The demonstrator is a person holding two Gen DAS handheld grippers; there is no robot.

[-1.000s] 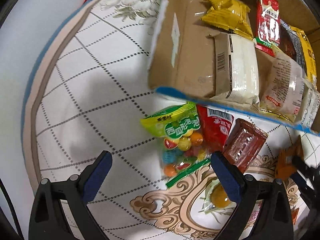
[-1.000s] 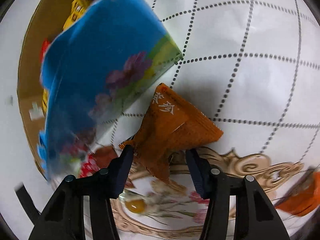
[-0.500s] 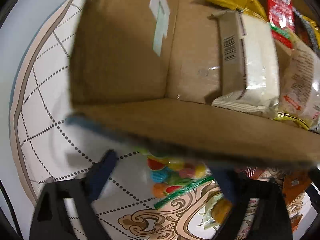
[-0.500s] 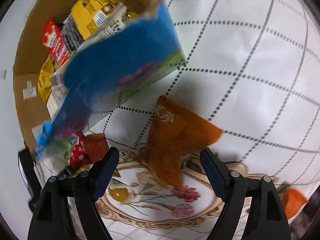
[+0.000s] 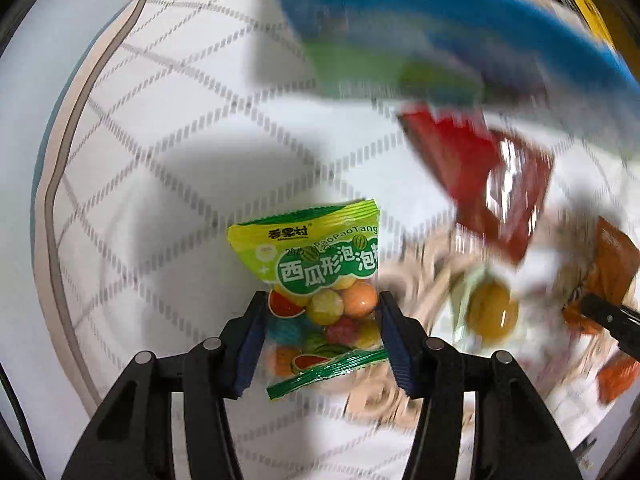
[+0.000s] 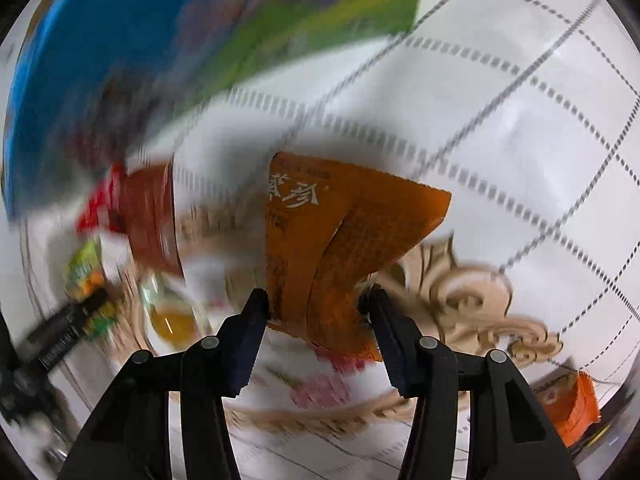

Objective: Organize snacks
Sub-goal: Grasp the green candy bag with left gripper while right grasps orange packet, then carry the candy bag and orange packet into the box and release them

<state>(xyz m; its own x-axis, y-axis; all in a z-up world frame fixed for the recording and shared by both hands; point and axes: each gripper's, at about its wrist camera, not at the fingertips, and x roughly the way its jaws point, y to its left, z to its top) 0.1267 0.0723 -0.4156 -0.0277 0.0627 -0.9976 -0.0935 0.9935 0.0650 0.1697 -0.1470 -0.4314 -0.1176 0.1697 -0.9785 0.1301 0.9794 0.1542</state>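
Observation:
A green bag of coloured candy balls (image 5: pixel 320 264) sits between the pads of my left gripper (image 5: pixel 322 300). Its jaws are closing and both pads press on the bag's sides. An orange snack packet (image 6: pixel 344 216) with white characters stands up between the pads of my right gripper (image 6: pixel 316 300). Those jaws are closing and pinch the packet's lower end. The blue printed snack box (image 5: pixel 460 40) lies blurred just beyond both grippers and fills the upper left of the right wrist view (image 6: pixel 160 60).
A red packet (image 5: pixel 460 160) and a dark brown one (image 5: pixel 520 192) lie by the box wall. A yellow jelly cup (image 5: pixel 490 310) rests on the ornament of the white grid tablecloth. Another orange packet (image 6: pixel 572 408) lies at the far right. The table edge (image 5: pixel 52 200) curves at the left.
My left gripper went from wide open to closed on the candy bag, after swinging over the box. My right gripper opened, then closed again on the orange packet. Both views are now motion-blurred.

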